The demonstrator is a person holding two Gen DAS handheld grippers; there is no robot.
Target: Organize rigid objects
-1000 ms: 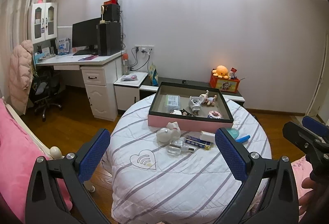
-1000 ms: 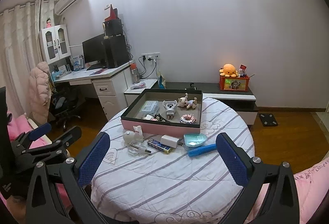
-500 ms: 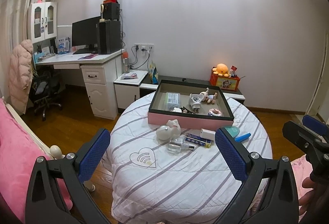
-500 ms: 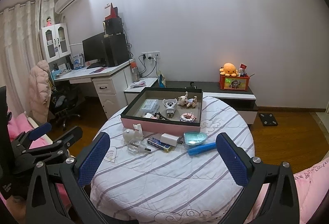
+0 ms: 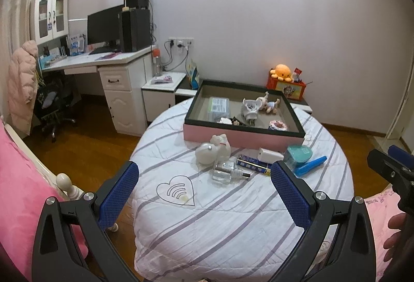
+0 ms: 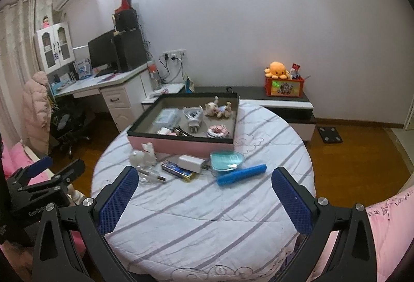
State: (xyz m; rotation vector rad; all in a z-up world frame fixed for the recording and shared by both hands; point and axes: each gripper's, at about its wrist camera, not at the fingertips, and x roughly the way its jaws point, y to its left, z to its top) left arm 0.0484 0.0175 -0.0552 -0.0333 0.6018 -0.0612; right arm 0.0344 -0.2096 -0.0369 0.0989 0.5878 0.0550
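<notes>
Here both grippers hang short of the round table, the left gripper [image 5: 204, 186] and right gripper [image 6: 204, 186] each spread wide and empty. Nearest the right one, at twelve o'clock, lies the blue tube [image 6: 242, 174], long axis running eight to two. Beyond it, the pink tray [image 6: 181, 145] waits at eleven.

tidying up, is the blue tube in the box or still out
Out. The blue tube lies flat on the cloth in front of the box, beside the teal case.
</notes>
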